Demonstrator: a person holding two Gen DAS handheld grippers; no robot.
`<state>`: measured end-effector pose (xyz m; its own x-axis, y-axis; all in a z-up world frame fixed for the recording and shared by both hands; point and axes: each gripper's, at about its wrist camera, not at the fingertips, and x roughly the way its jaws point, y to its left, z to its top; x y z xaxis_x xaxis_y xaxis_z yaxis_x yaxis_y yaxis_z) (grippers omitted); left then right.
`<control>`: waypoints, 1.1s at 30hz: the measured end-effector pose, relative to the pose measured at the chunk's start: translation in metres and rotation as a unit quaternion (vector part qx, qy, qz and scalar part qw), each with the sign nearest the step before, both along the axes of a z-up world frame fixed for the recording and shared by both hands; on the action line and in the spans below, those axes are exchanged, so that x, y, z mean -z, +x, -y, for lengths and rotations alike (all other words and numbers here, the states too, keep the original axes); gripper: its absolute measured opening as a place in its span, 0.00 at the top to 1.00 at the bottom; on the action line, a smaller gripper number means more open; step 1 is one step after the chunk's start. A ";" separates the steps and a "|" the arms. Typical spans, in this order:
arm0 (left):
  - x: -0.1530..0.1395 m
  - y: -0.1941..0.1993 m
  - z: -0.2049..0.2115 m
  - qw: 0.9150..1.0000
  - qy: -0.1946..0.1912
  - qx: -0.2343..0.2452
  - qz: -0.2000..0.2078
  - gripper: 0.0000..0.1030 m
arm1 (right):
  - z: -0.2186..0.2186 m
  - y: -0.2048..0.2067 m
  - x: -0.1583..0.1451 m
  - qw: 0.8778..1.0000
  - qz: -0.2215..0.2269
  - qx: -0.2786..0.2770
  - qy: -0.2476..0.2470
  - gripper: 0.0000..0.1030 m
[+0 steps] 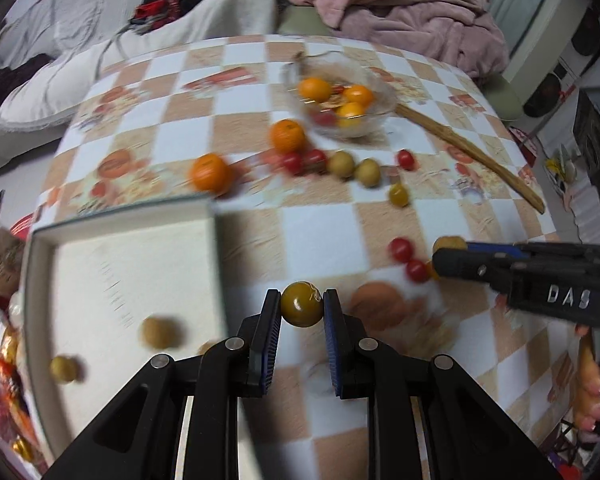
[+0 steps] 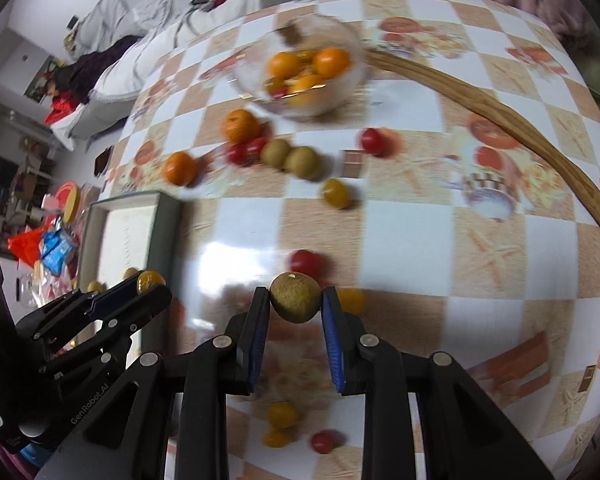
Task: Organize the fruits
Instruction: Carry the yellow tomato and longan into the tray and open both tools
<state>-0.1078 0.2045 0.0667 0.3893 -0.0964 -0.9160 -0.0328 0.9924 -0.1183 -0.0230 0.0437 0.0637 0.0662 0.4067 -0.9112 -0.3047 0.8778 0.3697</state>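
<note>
My left gripper clenches a yellow-green cherry tomato; my right gripper grips a brown longan. The white tray lies lower left, its near edge just beside my left tool, open inside. Beyond, scattered fruit, then the glass bowl upper centre.

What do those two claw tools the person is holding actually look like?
The left gripper and the right gripper look alike: black angular linkage arms with silver round pivot pins, ending in two flat fingers faced with ribbed blue pads. White lettering marks the bodies. No cables show.
</note>
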 end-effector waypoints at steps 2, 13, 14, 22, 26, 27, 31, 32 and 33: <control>0.000 -0.014 -0.017 1.000 0.004 -0.017 -0.004 0.78 | -0.013 -0.005 -0.002 1.000 0.000 -0.013 0.003 0.72; 0.013 -0.066 -0.101 0.992 0.024 -0.119 -0.023 0.78 | -0.114 -0.025 -0.011 0.995 0.006 -0.101 0.021 0.72; 0.015 -0.069 -0.105 0.992 0.026 -0.124 -0.025 0.78 | -0.125 -0.026 -0.010 0.994 0.006 -0.110 0.022 0.72; 0.033 -0.080 -0.128 0.987 0.039 -0.149 -0.038 0.78 | -0.178 -0.023 0.002 0.989 0.015 -0.146 0.005 0.72; 0.041 -0.080 -0.132 0.986 0.042 -0.153 -0.045 0.78 | -0.197 -0.017 0.012 0.988 0.018 -0.155 -0.014 0.72; 0.042 -0.079 -0.133 0.986 0.042 -0.153 -0.046 0.78 | -0.201 -0.016 0.015 0.987 0.017 -0.156 -0.018 0.72; 0.045 -0.080 -0.132 0.986 0.051 -0.149 -0.052 0.78 | -0.211 -0.015 0.029 0.985 0.015 -0.165 -0.040 0.72; 0.046 -0.080 -0.132 0.986 0.053 -0.147 -0.054 0.78 | -0.213 -0.016 0.031 0.985 0.015 -0.168 -0.044 0.72; 0.047 -0.081 -0.132 0.986 0.055 -0.145 -0.056 0.78 | -0.214 -0.017 0.034 0.984 0.017 -0.171 -0.050 0.72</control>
<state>-0.1883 0.3361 0.0194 0.2808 0.1060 -0.9539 -0.3250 0.9457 0.0094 -0.0400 0.2576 0.0295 -0.0285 0.3195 -0.9472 -0.5995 0.7528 0.2720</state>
